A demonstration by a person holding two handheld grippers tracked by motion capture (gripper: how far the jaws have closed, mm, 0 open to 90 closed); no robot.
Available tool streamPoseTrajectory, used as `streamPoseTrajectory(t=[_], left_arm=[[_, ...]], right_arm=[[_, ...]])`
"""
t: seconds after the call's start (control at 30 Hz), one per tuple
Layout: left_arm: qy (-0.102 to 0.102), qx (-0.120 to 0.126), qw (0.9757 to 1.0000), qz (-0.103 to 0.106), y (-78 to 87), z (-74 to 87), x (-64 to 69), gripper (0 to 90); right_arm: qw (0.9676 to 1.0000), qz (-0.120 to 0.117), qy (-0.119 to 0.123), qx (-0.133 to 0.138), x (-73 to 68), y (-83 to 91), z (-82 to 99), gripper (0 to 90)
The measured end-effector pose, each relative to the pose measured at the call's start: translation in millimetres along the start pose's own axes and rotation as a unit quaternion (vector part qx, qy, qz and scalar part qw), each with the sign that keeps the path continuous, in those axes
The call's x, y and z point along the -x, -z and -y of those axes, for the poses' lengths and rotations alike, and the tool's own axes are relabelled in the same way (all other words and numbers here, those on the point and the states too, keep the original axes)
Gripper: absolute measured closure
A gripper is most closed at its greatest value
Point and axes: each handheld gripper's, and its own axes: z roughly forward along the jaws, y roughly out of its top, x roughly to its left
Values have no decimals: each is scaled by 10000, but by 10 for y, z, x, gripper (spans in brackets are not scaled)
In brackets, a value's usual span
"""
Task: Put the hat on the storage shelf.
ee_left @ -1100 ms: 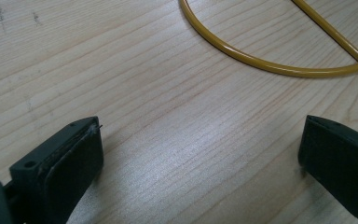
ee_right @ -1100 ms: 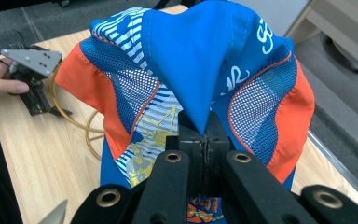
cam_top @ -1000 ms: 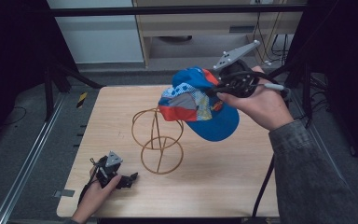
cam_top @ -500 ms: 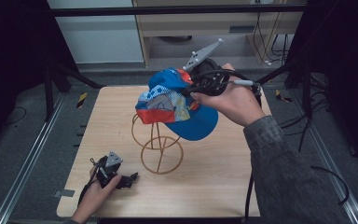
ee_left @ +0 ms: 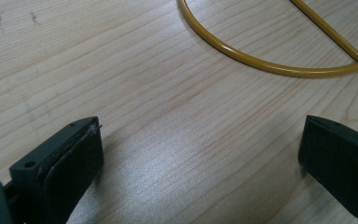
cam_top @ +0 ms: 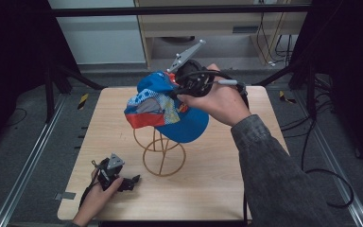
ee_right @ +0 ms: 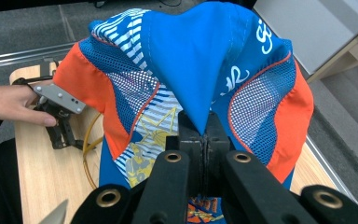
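Observation:
A blue cap [cam_top: 170, 111] with orange and white mesh panels hangs in the air over the yellow wire stand [cam_top: 163, 153] on the wooden table. My right gripper [cam_top: 182, 84] is shut on the cap's crown; in the right gripper view its jaws pinch a fold of the blue fabric [ee_right: 191, 79] at my right gripper [ee_right: 204, 135]. Whether the cap touches the stand's top I cannot tell. My left gripper [cam_top: 130, 182] rests low on the table at the front left, open, with bare wood between its fingers [ee_left: 70, 158]. The stand's ring [ee_left: 261, 60] lies just beyond them.
The table [cam_top: 246, 161] ends close behind the stand, with dark floor and rails [cam_top: 23, 165] to the left. A cabinet [cam_top: 208, 28] stands behind. Cables [cam_top: 321, 156] trail on the floor at the right.
My right gripper has carried the cap leftward, from the table's right side to above the stand. The left gripper has stayed put.

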Motion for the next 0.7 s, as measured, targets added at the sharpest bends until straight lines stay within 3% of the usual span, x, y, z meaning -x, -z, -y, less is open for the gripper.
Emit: streamPoseTrajectory(t=[0.7], left_arm=[[-27, -2, 10000, 6, -1, -2, 1, 0]], right_arm=[[9995, -154, 145, -242, -124, -349, -127, 896]])
